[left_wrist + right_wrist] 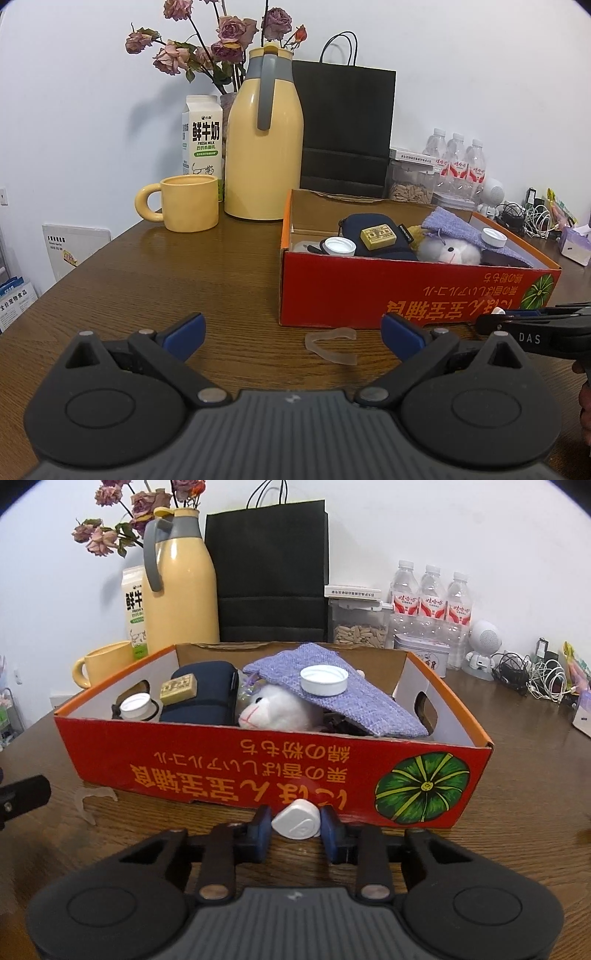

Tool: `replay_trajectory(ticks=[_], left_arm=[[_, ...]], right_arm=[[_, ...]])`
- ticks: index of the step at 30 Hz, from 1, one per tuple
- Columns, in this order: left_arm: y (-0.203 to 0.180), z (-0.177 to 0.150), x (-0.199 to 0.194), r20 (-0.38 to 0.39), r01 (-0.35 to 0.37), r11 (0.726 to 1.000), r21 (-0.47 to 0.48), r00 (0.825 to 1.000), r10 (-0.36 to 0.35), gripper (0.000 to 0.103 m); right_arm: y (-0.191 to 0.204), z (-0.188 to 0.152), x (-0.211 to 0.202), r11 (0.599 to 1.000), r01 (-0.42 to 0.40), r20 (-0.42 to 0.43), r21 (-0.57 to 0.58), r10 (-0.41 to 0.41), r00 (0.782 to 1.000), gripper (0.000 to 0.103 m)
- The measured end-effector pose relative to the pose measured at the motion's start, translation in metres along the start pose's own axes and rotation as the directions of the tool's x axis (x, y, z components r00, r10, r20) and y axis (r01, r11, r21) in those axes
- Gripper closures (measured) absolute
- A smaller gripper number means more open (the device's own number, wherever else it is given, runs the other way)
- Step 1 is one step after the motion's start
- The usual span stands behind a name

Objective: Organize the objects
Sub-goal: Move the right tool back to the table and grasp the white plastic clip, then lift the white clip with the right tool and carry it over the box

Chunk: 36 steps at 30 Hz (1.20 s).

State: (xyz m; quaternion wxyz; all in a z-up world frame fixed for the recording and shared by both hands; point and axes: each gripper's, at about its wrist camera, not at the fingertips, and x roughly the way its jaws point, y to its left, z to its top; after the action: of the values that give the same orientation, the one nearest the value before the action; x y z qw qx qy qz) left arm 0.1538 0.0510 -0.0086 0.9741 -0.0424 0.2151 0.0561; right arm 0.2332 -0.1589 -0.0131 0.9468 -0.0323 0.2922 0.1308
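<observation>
The milk carton point(202, 136) reads "FRESH MILK" under large Chinese characters, the red cardboard box point(258, 760) carries upside-down orange Japanese lettering and a green pumpkin, and the right gripper's point(295, 825) body reads "DAS" in the left wrist view. All stand on a dark wood-grain table point(203, 266) against a white wall. The left gripper point(293, 334) hangs wide open near a clear plastic piece point(332, 345); the right gripper's blue pads touch both sides of a small white cap point(297, 821) just before the box's front wall.
</observation>
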Motion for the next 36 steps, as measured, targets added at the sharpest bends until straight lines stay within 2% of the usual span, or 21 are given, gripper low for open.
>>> replay_trajectory(ticks=[4, 8, 13, 29, 31, 33, 36], left_arm=[[0.000, -0.001, 0.000, -0.003, -0.005, 1.000, 0.000, 1.000, 0.005, 0.000], [0.000, -0.001, 0.001, -0.008, -0.011, 1.000, 0.000, 1.000, 0.011, 0.000], [0.000, -0.001, 0.004, -0.029, -0.019, 1.000, -0.001, 0.999, 0.019, 0.000], [-0.007, 0.005, 0.036, -0.163, -0.052, 0.997, 0.048, 0.985, 0.059, 0.001], [-0.008, 0.007, 0.044, -0.177, -0.051, 0.998, 0.046, 0.982, 0.059, 0.008], [-0.009, 0.009, 0.050, -0.196, -0.051, 0.998, 0.042, 0.979, 0.058, 0.025], [-0.010, 0.009, 0.059, -0.216, -0.049, 0.998, 0.036, 0.975, 0.056, 0.045]], right_arm=[[0.000, -0.001, -0.007, 1.000, -0.028, 0.035, 0.005, 0.028, 0.999, 0.076], [0.000, -0.006, -0.027, 0.999, -0.050, 0.127, -0.006, 0.050, 0.991, 0.076], [-0.001, -0.014, -0.051, 0.998, -0.049, 0.200, -0.028, 0.054, 0.978, 0.076], [-0.017, -0.020, -0.068, 0.997, -0.083, 0.264, 0.004, 0.079, 0.961, 0.076], [-0.019, -0.021, -0.068, 0.996, -0.090, 0.269, 0.011, 0.084, 0.960, 0.076], [-0.020, -0.021, -0.069, 0.995, -0.097, 0.273, 0.012, 0.090, 0.958, 0.076], [-0.019, -0.021, -0.070, 0.994, -0.107, 0.278, 0.008, 0.101, 0.955, 0.076]])
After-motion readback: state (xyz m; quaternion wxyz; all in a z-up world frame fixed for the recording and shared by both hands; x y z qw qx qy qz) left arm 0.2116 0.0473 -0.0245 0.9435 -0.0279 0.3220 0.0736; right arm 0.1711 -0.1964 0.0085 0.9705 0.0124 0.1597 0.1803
